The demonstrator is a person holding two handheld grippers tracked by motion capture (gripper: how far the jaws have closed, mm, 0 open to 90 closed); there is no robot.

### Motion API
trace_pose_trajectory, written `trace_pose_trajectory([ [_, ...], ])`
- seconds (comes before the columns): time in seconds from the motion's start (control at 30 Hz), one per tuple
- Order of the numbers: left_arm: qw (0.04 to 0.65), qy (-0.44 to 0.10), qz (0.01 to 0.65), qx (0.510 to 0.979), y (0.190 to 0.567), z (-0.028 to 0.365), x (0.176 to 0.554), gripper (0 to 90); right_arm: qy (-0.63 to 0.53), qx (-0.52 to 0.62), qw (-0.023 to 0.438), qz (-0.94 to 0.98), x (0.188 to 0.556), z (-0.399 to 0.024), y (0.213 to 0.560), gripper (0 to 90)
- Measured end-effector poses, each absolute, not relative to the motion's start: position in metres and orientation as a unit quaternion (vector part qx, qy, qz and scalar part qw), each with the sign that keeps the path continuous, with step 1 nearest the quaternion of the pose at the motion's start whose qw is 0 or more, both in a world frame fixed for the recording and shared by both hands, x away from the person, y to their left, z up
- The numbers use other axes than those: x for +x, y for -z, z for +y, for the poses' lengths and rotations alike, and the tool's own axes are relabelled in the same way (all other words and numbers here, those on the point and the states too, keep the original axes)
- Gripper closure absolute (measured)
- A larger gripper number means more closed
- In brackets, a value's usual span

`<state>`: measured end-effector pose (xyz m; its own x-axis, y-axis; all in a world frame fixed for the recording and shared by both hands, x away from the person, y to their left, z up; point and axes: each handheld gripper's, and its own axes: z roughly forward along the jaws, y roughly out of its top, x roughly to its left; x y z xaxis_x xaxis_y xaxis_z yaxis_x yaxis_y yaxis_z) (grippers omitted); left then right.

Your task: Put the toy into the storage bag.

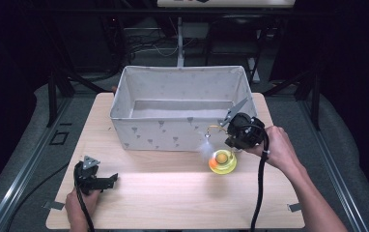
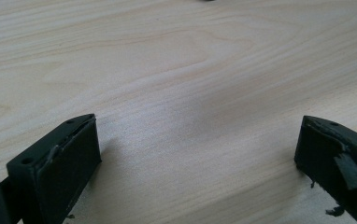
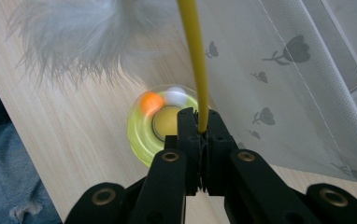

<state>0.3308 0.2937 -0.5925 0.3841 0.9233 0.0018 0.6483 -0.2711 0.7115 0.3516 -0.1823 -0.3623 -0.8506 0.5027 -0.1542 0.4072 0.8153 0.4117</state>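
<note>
Toy: a cat toy point(image 1: 222, 161) is seen, a yellow-green disc with an orange ball point(image 3: 150, 102) and a white ball point(image 3: 176, 95) on it, a thin yellow wand point(image 3: 194, 60) rising from it, and a white feather tuft point(image 3: 74, 37) at the wand's far end.
Toy's place: the disc appears to sit on the counter point(image 1: 173, 193), at about 6 o'clock from the right front corner of the fabric bin point(image 1: 182, 104), just in front of its wall.
Right tool point(image 3: 199, 128): its jaws are pressed together and the wand is pinched between them, low down, close to the disc.
Toy against right tool: in the right gripper view the disc lies at about 11 o'clock of the jaw tips, partly hidden behind them; the wand runs on to 12 o'clock and the tuft hangs at 10 o'clock.
Left tool point(image 1: 95, 180): it rests on the counter at about 8 o'clock of the bin, well apart from the toy; its jaws are spread, with bare wood between them.
Handling: the toy is judged light; the wand is thin, springy and likely slippery, so sway and twisting in the grip are to be expected; the tuft is soft and gives no hold.
Where to hold: the wand near its base is judged the best place, as now; the disc rim is the alternative.
</note>
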Motion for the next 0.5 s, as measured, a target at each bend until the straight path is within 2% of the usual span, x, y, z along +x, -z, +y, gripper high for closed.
trace_pose_trajectory([
  [0.5, 0.32, -0.215, 0.512, 0.768, 0.592, 0.294, 0.331, 0.3, -0.187, 0.232, 0.13, 0.946, 0.353, -0.179, 0.341, 88.2],
])
